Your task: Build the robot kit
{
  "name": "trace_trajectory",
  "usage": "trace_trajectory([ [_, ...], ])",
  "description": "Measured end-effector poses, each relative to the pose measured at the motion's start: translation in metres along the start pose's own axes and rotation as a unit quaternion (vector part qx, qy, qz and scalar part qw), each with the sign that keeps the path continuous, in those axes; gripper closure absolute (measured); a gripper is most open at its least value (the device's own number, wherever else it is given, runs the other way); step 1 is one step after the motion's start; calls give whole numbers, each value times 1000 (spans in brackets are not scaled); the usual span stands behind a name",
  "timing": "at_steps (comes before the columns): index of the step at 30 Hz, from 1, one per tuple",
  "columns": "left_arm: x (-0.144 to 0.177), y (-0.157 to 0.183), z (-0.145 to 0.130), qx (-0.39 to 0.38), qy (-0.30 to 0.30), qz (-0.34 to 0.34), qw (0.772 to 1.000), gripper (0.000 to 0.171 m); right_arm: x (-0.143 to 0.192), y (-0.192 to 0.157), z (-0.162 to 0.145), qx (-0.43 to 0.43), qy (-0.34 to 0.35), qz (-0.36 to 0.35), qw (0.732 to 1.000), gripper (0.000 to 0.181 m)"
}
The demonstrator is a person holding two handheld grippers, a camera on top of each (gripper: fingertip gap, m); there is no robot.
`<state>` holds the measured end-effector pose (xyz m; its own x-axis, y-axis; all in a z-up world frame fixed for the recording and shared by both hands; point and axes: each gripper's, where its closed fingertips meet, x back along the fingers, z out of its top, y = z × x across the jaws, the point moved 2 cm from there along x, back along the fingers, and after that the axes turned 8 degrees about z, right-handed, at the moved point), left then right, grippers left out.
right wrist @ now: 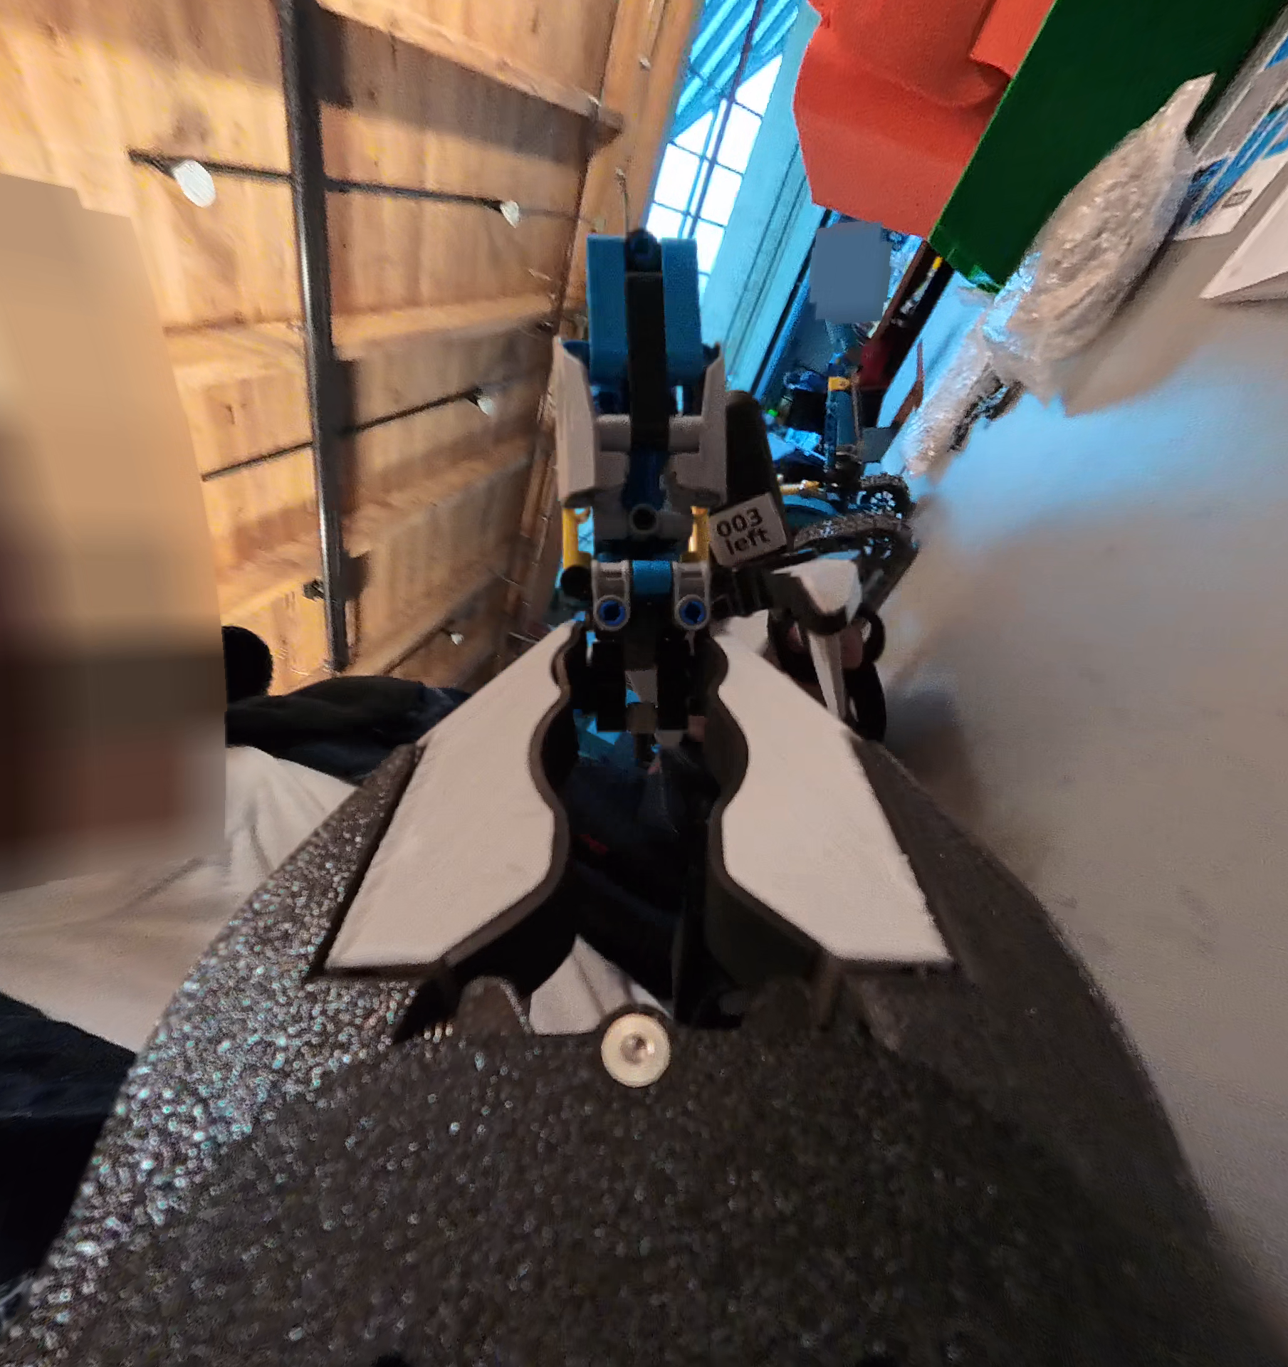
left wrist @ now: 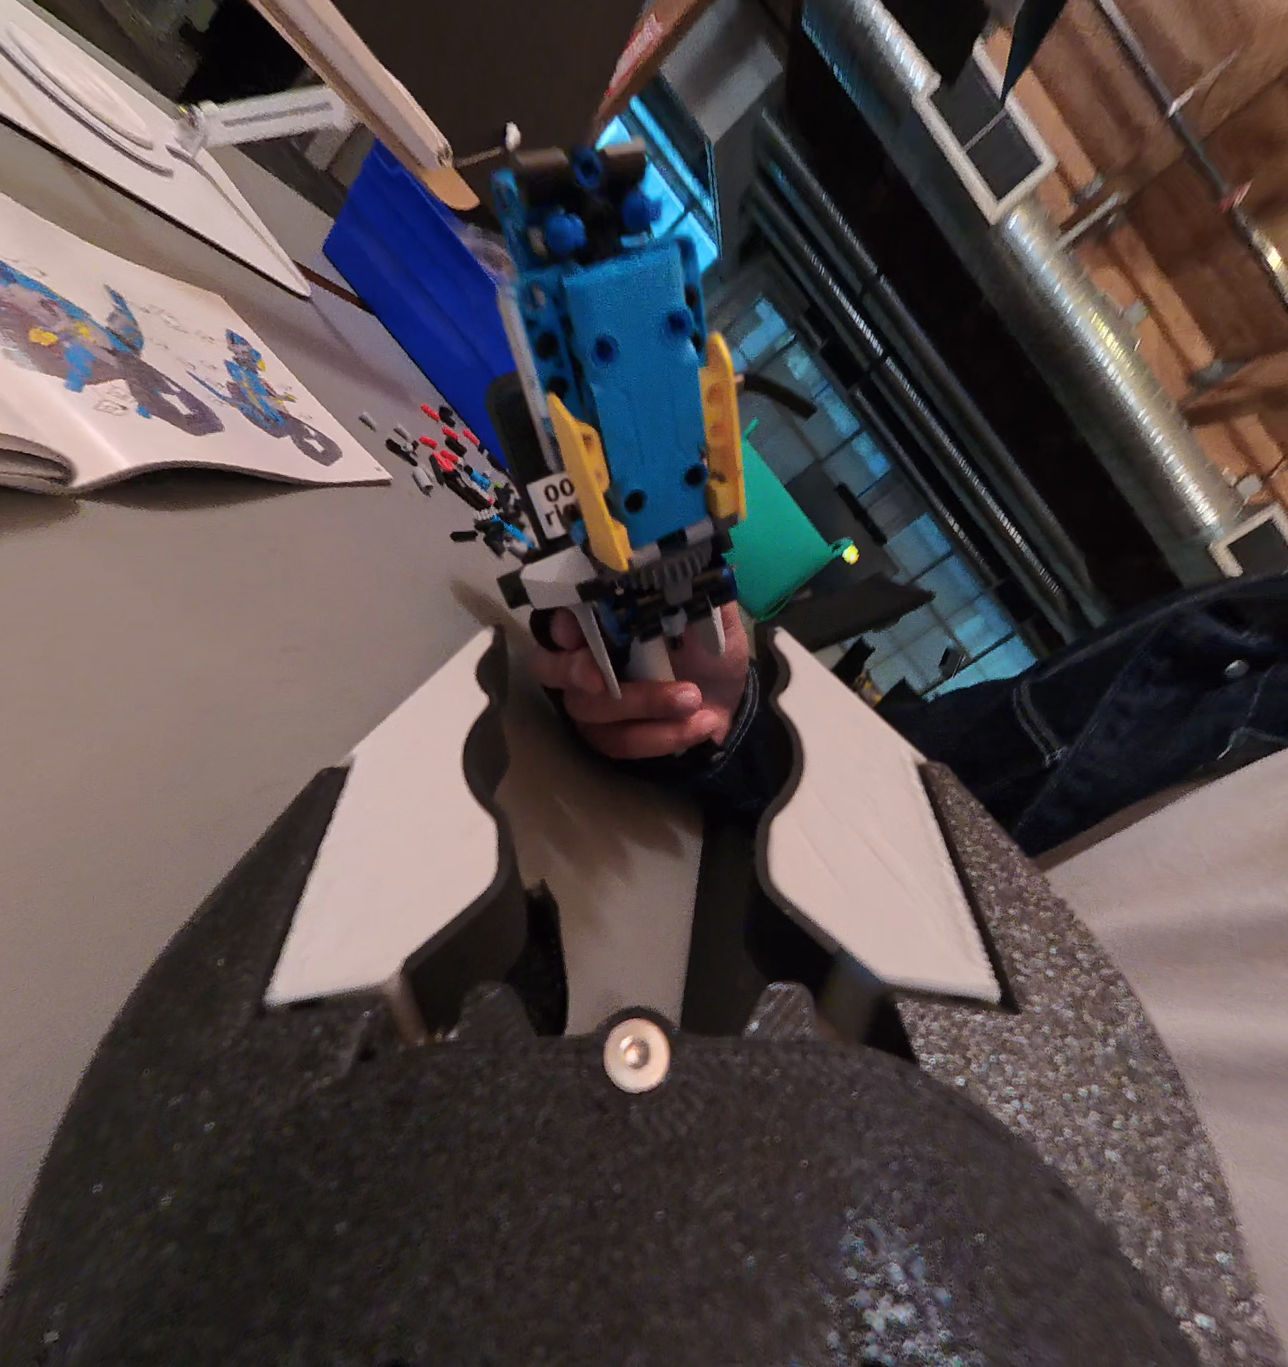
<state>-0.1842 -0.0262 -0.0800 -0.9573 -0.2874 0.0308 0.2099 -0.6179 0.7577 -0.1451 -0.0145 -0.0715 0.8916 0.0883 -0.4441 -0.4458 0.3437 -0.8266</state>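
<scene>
A blue brick-built model (left wrist: pixel 633 399) with yellow side panels, a grey and black base and white spikes stands upright in the air in front of both cameras. In the right wrist view the model (right wrist: pixel 641 458) has its black lower end between my right gripper's (right wrist: pixel 648 643) narrowed fingertips, which are shut on it. My left gripper (left wrist: pixel 633 640) has its jaws wide apart, and the model's base sits just beyond its tips. Each gripper shows behind the model in the other's view, the right one (left wrist: pixel 544 584) and the left one (right wrist: pixel 822 599), each held by a hand.
On the grey table (left wrist: pixel 182 703) lie an open instruction booklet (left wrist: pixel 145 385), a scatter of small loose parts (left wrist: pixel 463 473) and a blue box (left wrist: pixel 419 296). A denim sleeve (left wrist: pixel 1144 710) is at the right. Plastic bags (right wrist: pixel 1099 244) and a green box (right wrist: pixel 1084 126) lie on the table (right wrist: pixel 1070 703). My left and right fingertips are right by each other.
</scene>
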Motion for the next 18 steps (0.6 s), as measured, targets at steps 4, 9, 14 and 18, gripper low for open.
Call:
trace_trajectory([
  [4,-8,4,-10,-18,-27,0,999,113,-3,7,-1,18,3,-28,999,153],
  [9,-4,-1,-5,-5,-10,7,1000,116,-4,14,-4,99,-36,-104,989,153],
  [14,-7,0,-8,-10,-19,8,1000,125,-9,16,-10,151,-60,-130,978,153],
  [18,-5,0,-7,-9,-14,4,1000,129,-13,14,-12,173,-70,-134,973,153],
])
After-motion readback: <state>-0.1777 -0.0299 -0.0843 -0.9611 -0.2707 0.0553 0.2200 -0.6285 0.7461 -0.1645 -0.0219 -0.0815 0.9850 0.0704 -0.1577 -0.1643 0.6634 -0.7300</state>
